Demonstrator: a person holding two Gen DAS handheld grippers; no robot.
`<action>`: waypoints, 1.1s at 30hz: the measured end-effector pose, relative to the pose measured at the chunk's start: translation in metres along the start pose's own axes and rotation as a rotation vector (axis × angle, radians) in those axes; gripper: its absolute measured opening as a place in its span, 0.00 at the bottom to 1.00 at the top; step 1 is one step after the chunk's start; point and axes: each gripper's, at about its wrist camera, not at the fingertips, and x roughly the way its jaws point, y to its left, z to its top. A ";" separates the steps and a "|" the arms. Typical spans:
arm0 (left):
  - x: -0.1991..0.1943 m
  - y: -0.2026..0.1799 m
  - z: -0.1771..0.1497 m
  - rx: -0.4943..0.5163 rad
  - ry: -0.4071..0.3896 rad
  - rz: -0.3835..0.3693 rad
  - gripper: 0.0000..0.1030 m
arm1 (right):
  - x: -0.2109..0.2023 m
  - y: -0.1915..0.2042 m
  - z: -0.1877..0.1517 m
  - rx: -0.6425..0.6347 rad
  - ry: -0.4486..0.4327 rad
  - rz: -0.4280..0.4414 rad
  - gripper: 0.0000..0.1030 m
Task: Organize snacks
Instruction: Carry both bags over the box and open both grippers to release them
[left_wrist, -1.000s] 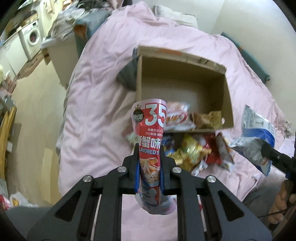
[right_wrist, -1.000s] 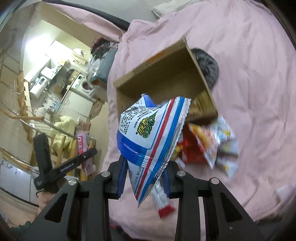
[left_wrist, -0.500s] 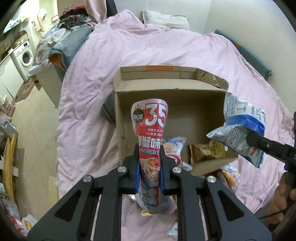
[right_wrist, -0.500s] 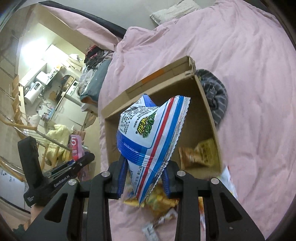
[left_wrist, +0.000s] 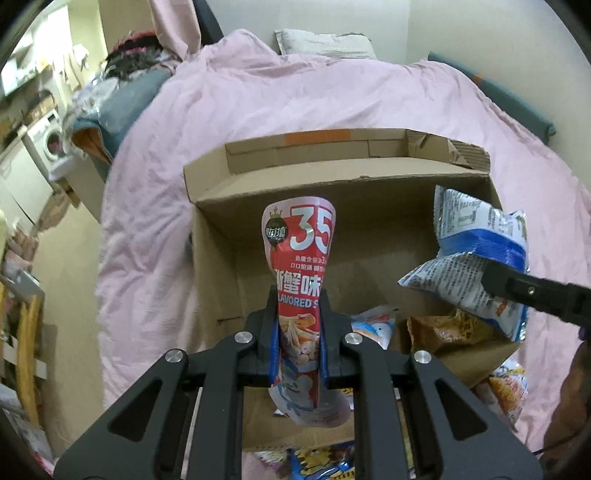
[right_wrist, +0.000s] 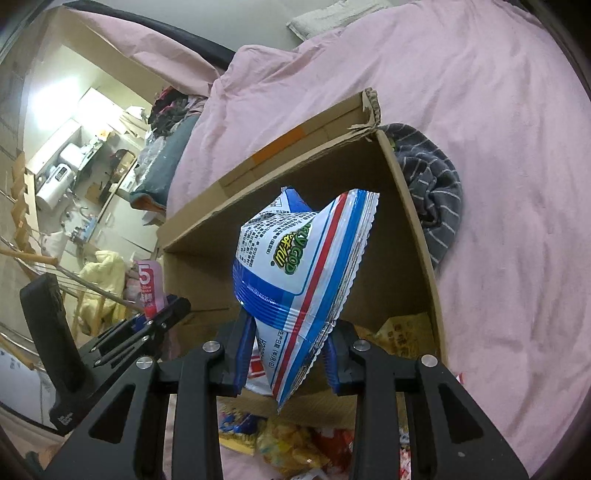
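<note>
Two grippers are in view, each clamped on one snack bag. The left gripper (left_wrist: 298, 332) has its fingers (left_wrist: 267, 325) closed tight on the lower half of a tall red-and-pink packet (left_wrist: 301, 266), which stands upright between them, its top rising well above the tips. The right gripper (right_wrist: 286, 354) pinches a puffy white-and-blue bag (right_wrist: 295, 273) near its bottom seam; the bag bulges out above the fingers (right_wrist: 242, 350).

Just below both grippers, loose snack packets (right_wrist: 291, 446) lie on the bed; their count is hard to fix, perhaps five or more. Beyond them sits one open cardboard box (left_wrist: 369, 192), and both held bags hang in front of its opening. Inside at the near right corner lie at least two packets: a brown crinkled one (left_wrist: 439, 330) and a white-blue one (left_wrist: 373, 323).

The box rests on a pink bedsheet (left_wrist: 258, 110). A grey striped cloth (right_wrist: 432, 184) lies bunched against its right wall. One pillow (left_wrist: 325, 42) sits at the far head of the bed. Off to the left, a washing machine (left_wrist: 50, 138) stands by piled clothes (left_wrist: 136, 62).
</note>
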 end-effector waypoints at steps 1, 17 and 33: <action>0.003 0.002 0.000 -0.009 0.006 -0.004 0.13 | 0.003 -0.001 0.001 -0.001 0.005 -0.004 0.33; 0.011 0.006 0.000 -0.040 0.034 -0.029 0.16 | 0.028 0.014 -0.008 -0.103 0.065 -0.055 0.34; -0.001 0.001 -0.002 -0.027 -0.002 -0.031 0.82 | 0.019 0.011 -0.004 -0.109 0.016 -0.067 0.37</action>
